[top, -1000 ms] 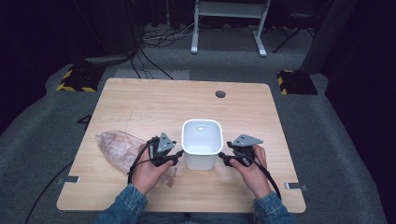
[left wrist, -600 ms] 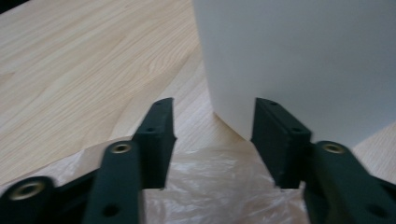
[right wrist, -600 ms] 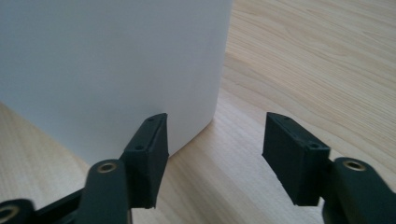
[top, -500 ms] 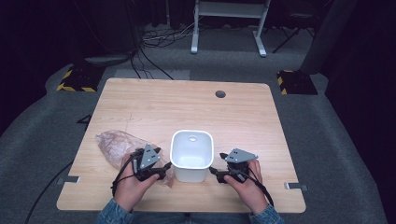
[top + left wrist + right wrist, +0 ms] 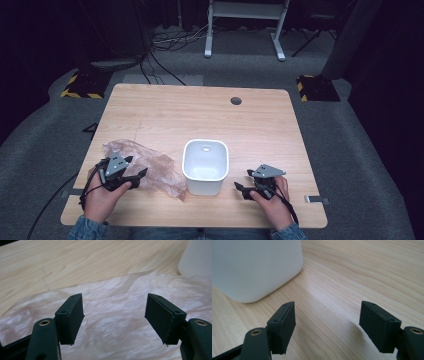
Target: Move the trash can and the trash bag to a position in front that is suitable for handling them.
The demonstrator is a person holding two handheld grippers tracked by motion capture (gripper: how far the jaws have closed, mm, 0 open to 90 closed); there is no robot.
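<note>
White bin [image 5: 205, 166] upright at the table's [image 5: 200, 115] near edge, interior bare. Left gripper [image 5: 131, 175] over crumpled plastic bag [image 5: 150, 167], right gripper [image 5: 245, 190] beside bin; both jaws just opened, spread, nothing between.

wooden table [image 5: 200, 112], white bin [image 5: 205, 166], crumpled, perhaps plastic, bag [image 5: 150, 167]

Black tongs [image 5: 142, 173] with grey three-cornered top plates, brass-ringed screw holes, trailing black cables; blue denim sleeves [image 5: 90, 231].

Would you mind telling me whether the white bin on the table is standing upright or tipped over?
Upright. The white bin stands on its base on the table, its open mouth facing up toward the high view.
</note>
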